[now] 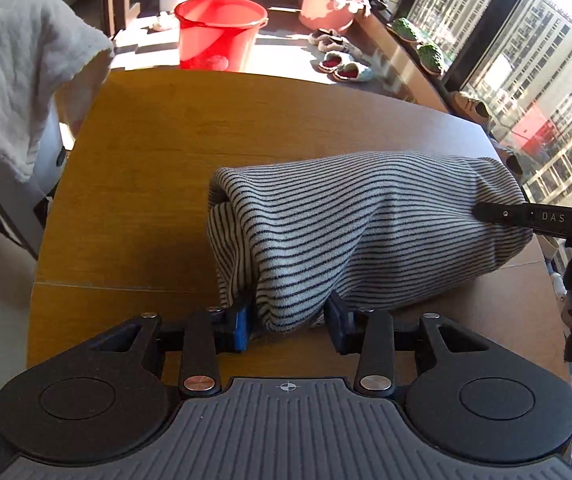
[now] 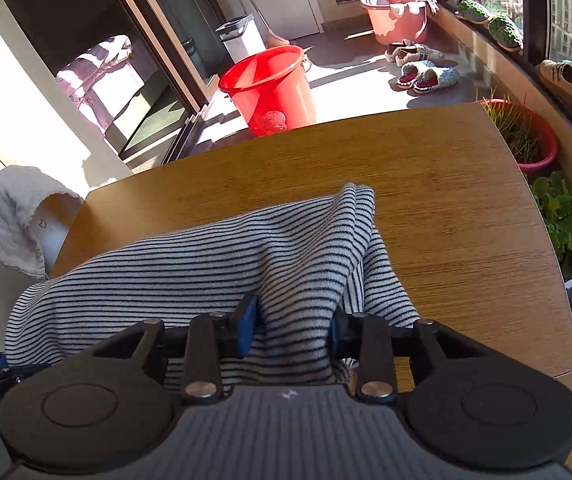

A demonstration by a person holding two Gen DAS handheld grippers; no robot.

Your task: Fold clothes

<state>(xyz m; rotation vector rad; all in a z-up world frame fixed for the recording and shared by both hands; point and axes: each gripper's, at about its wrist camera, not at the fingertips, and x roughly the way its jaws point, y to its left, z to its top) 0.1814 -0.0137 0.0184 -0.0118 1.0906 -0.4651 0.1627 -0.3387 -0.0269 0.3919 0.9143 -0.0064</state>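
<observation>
A garment (image 1: 366, 232) of pale grey with thin dark navy stripes lies on a table (image 1: 158, 152) of warm honey-brown wood grain. The left gripper (image 1: 290, 322) and right gripper (image 2: 294, 330) are black with bright blue pads (image 1: 241, 326). Far off stands a red bucket (image 2: 274, 88), farther right a salmon-pink basin (image 2: 398, 16). At the left hangs an off-white towel (image 1: 18, 80). The slippers (image 2: 426, 76) are grey with red lining.

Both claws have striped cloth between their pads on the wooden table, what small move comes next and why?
Probably carry both ends forward together and lay the fold flat. The striped garment arches up, bunched between the left claw and right claw, with bare wooden table beyond it.
</observation>
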